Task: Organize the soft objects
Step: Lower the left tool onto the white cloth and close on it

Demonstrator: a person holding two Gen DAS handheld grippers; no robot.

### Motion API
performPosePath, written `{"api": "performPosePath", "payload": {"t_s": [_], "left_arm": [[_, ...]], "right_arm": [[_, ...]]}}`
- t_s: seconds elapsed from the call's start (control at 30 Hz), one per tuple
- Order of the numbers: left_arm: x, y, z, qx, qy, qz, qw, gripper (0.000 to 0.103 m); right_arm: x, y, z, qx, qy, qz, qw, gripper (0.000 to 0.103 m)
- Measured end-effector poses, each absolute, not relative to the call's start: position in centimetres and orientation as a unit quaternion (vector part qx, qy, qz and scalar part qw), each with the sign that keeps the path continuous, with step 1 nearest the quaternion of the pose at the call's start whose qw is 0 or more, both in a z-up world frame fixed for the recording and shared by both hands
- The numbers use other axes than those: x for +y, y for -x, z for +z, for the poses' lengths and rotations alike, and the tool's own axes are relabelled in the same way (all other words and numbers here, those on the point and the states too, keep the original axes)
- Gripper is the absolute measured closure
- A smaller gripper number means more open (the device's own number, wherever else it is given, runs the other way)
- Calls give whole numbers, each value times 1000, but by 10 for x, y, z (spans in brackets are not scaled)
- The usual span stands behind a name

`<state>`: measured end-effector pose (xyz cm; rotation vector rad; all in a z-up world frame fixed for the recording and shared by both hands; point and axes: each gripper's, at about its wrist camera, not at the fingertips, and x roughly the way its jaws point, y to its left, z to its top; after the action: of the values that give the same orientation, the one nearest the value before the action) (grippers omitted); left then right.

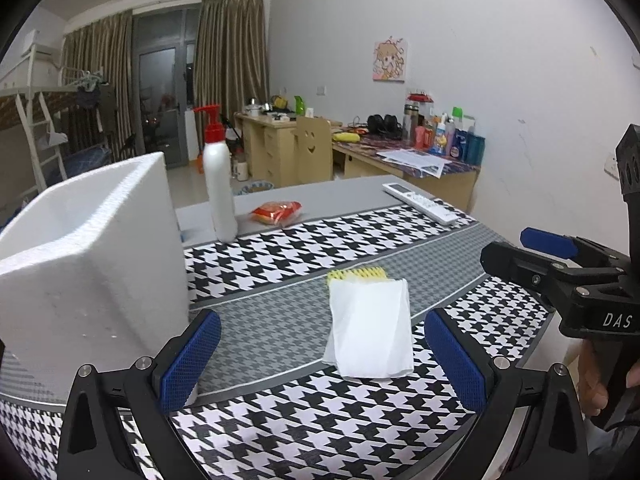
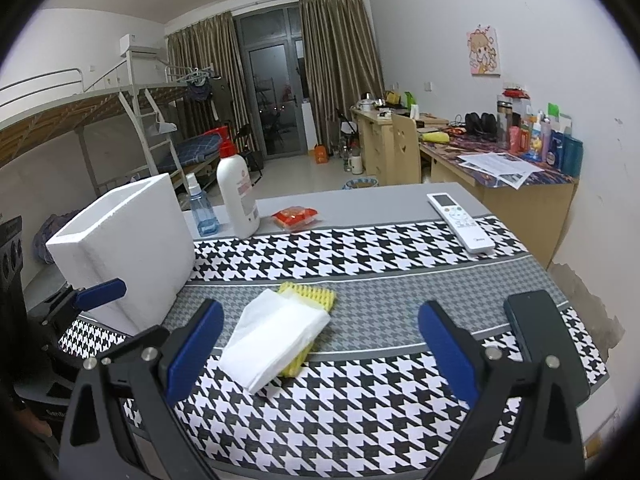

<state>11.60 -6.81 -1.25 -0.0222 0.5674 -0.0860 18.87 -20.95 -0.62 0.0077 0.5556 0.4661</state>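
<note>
both my left gripper (image 1: 322, 364) and right gripper (image 2: 320, 350) hang spread and empty. just ahead lies the folded tissue (image 2: 276, 340) on yellow foam netting (image 2: 310, 296); light, limp stuff, so i'd pinch both layers at the near edge.

Foam box (image 1: 92, 256) left; open cloth (image 1: 280, 412) ahead

A black and white houndstooth cloth (image 2: 360, 392) with a finer grey houndstooth band covers the grey table (image 2: 360, 196). On the grey band lies a plain white folded tissue (image 2: 276, 344) over a yellow foam net (image 2: 316, 296), and to the left of them stands a plain white foam box (image 1: 92, 264). Behind the tissue are a white bottle with a red pump (image 1: 219, 184), a red and orange packet (image 1: 278, 212) and a white remote control (image 2: 460, 222); both grippers are black with blue finger pads (image 1: 192, 360).
</note>
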Motion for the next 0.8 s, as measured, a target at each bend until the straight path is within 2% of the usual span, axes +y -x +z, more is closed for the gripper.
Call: {"api": "performPosePath", "payload": {"t_s": [0.7,0.8], "left_arm": [[-89,-153,-50,348,-3,-69,935,1],[-94,-159,-56,361,-5,-78,929,6]], "right_arm": [[-227,-209,-27,303,-21,217,928,4],[-229,-213,-31,309,-25,216,926,4]]}}
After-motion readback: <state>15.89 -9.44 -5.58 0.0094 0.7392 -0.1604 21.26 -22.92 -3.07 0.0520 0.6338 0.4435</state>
